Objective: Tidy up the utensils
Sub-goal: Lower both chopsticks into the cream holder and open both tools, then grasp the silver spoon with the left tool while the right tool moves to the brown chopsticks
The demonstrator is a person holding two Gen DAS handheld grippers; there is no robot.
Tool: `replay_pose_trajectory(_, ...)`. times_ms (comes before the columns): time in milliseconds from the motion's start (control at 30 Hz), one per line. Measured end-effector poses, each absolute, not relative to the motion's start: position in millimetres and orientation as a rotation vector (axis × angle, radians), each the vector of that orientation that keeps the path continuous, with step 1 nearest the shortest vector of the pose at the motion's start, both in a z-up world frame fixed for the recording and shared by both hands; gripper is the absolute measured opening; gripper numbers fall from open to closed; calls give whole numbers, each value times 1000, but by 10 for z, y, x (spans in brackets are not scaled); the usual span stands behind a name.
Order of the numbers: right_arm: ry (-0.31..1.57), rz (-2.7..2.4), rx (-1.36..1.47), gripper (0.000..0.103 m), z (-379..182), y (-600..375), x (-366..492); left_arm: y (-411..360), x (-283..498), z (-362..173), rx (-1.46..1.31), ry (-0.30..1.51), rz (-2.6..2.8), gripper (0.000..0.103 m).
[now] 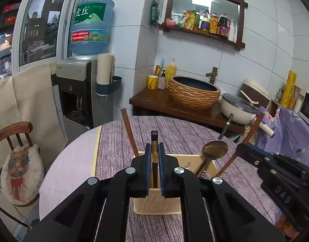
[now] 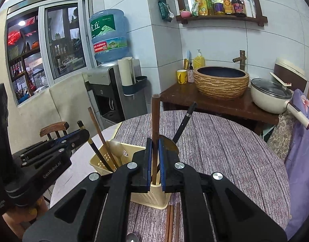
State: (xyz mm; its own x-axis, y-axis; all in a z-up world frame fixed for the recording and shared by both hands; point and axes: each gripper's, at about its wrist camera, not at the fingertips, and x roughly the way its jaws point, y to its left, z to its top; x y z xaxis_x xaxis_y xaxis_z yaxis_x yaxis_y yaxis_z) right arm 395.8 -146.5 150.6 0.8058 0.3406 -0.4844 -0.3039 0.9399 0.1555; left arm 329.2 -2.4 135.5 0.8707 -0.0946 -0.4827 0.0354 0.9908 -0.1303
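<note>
Gripping a black chopstick with amber band (image 1: 154,153), left gripper (image 1: 154,161) clamped, tip inside the beige perforated plastic utensil holder (image 1: 156,201). Pinching a brown wooden chopstick (image 2: 155,121), right gripper (image 2: 154,159) likewise, over the same holder (image 2: 150,197). Risk: tilted release tipping that light holder.

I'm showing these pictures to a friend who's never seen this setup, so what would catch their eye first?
Probably the two black grippers over the cream utensil holder on the purple-clothed round table: the left gripper is shut on a dark chopstick, the right gripper on a brown chopstick, both upright in the holder. Next, the big blue water jug at upper left, and the woven-look basin on the wooden counter behind.
</note>
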Motion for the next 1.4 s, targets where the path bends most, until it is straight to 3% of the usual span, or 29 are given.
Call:
replay_pose_trajectory(133, 520, 352, 75, 10, 1462, -1490, 3912, -20, 3222, 1407, -127, 485, -79, 10)
replay_pose_trajectory(167, 515, 350, 75, 14, 1460, -1503, 3892, -22, 3191, 1419, -123, 477, -82, 15)
replay_pose_trajectory(200, 511, 348, 76, 28, 1460, -1514, 3876, -28, 3163, 1424, -121, 469, -84, 18)
replay_pose_trajectory(233, 502, 347, 79, 49, 1463, -1534, 3846, -31, 3123, 1434, -121, 459, -86, 31)
replay_pose_trajectory(267, 492, 346, 82, 56, 1471, -1549, 3822, -23, 3076, 1444, -125, 446, -88, 42)
replay_pose_trajectory(367, 435, 320, 56, 59, 1509, -1601, 3653, 7, 2883, 1468, -133, 401, -91, 52)
replay_pose_trajectory(400, 426, 318, 48, 65, 1514, -1607, 3610, 14, 2820, 1469, -130, 392, -89, 54)
replay_pose_trajectory(500, 377, 311, 54, 80, 1513, -1697, 3386, 54, 2636, 1442, -138, 366, -83, 71)
replay_pose_trajectory(667, 366, 303, 43, 91, 1384, -1820, 3100, 115, 2352, 1286, -155, 338, -68, 95)
replay_pose_trajectory(800, 388, 291, 17, 94, 1142, -1878, 2880, 71, 2244, 1053, -125, 405, -84, 97)
replay_pose_trajectory(1400, 675, 240, 45, 95, 37, -2143, 2502, 69, 1935, 87, -112, 683, -86, 97)
